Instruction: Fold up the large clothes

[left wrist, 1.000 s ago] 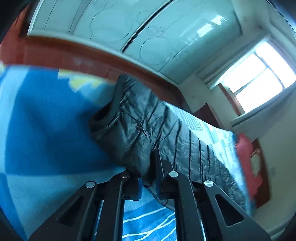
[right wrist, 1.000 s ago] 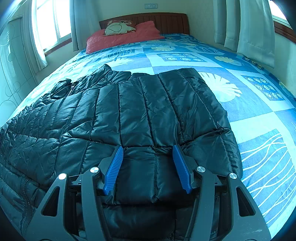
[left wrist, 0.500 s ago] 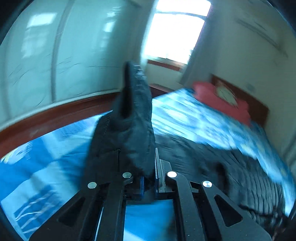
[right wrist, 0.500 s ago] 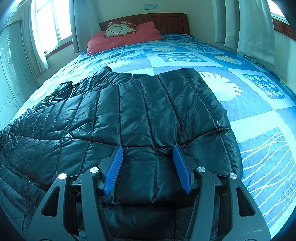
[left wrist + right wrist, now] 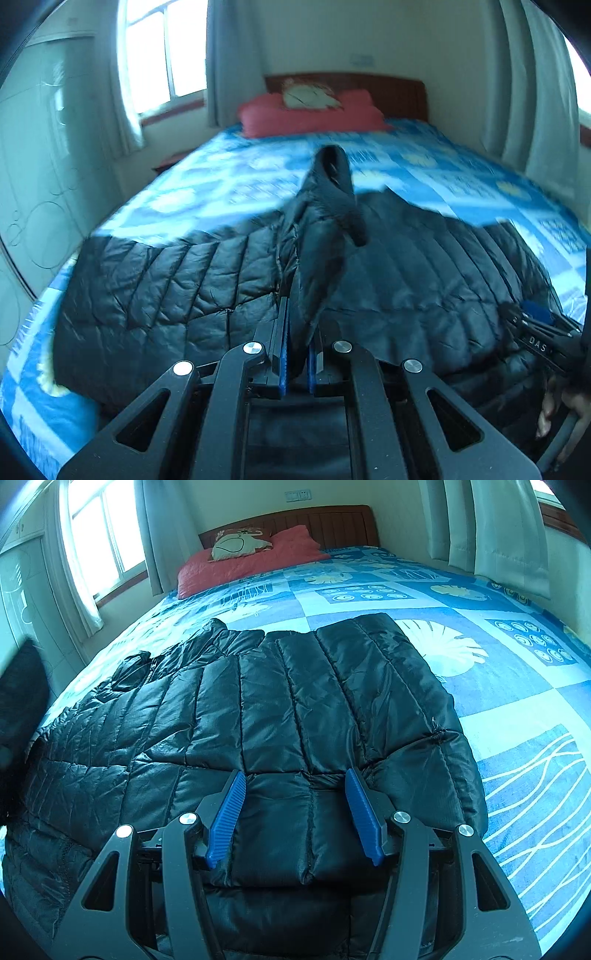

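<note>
Left wrist view: motion-blurred; a black sleeve [image 5: 325,221] is clamped in the left claw [image 5: 295,363], raised above the black puffer jacket [image 5: 184,280], its cuff end drooping. Right wrist view: jacket [image 5: 288,716] spread flat on the blue patterned bed [image 5: 517,709]; right claw [image 5: 295,812] is released, straddling the hem. Red pillow [image 5: 258,559] seen at headboard.

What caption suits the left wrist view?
Left gripper lifts a sleeve of the black jacket above the bed.
</note>
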Available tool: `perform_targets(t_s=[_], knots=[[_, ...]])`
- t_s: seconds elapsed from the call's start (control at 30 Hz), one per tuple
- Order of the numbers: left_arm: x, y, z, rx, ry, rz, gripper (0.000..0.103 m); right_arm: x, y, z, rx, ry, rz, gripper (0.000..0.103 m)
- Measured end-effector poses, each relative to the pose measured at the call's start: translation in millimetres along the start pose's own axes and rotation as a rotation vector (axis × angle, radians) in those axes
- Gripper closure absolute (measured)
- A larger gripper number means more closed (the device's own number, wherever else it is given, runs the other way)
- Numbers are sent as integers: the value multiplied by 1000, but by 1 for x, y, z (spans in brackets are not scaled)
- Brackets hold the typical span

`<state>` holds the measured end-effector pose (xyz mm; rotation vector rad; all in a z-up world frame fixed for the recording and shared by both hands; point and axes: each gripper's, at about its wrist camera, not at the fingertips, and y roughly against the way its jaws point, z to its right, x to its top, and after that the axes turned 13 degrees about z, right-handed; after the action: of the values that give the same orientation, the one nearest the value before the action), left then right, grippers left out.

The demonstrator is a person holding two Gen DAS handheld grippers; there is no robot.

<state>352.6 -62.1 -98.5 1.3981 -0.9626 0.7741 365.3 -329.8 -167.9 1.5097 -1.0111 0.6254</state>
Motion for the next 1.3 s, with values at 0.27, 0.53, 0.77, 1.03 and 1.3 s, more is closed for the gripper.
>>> perform_targets(t_s=[0.27,0.53,0.77,1.03,1.3], knots=[[-23,-20,44,-36,-63,-89,77,0,0,0,6,-5,2,47],[-12,14,54,-150,-85,-16,30,3,2,1,9,-20,-5,47],[-8,61,-7,-82,-38,75,30,21,30,-40,189,-155,-6,47],[-18,82,-99,115,11,98,30,4,-22,-130,220,-47,-184,45],[-22,91,-160,182,90,105,30,40,20,-120,208,44,-14,86]])
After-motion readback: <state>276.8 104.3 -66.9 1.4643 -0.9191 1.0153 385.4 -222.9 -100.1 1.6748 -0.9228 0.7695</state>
